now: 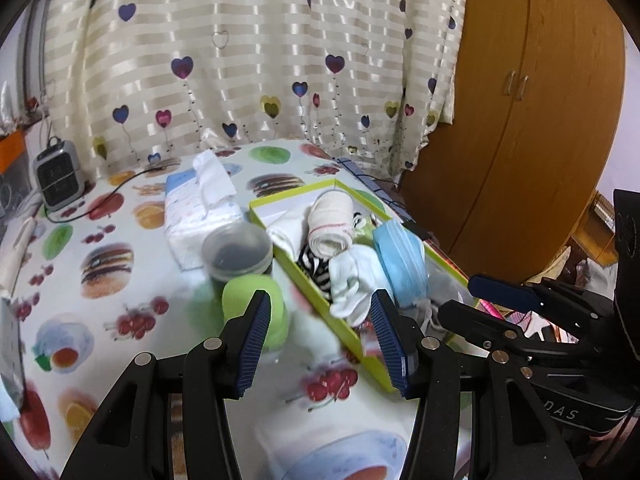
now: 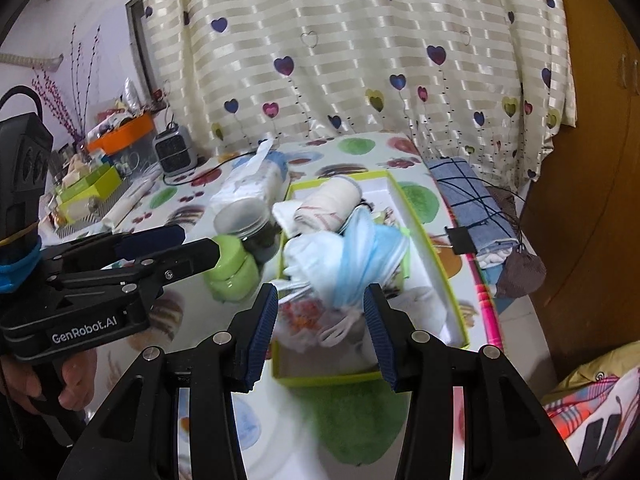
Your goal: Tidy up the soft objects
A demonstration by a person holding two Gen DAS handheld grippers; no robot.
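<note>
A shallow box with a lime-green rim [image 1: 308, 284] stands on the fruit-print table and holds soft things. Among them are a rolled white towel [image 1: 330, 224], white socks [image 1: 352, 284], blue face masks [image 1: 400, 256] and a black-and-white striped cloth [image 1: 316, 272]. My left gripper [image 1: 320, 332] is open and empty, just short of the box's near-left corner. My right gripper [image 2: 320, 320] is also open and hovers over the box's near end [image 2: 328, 378]. Beyond its fingers lie the masks [image 2: 368, 256] and a white sock [image 2: 308, 252], untouched. Each gripper shows at the edge of the other's view.
A green-lidded jar [image 1: 256, 304] and a clear jar with dark contents [image 1: 238, 252] stand against the box's left side, a tissue pack [image 1: 200, 208] behind them. A small heater [image 1: 58, 176] is at the back left. A blue checked cloth [image 2: 468, 196] and a brown pouch [image 2: 520, 272] lie at the table's right edge.
</note>
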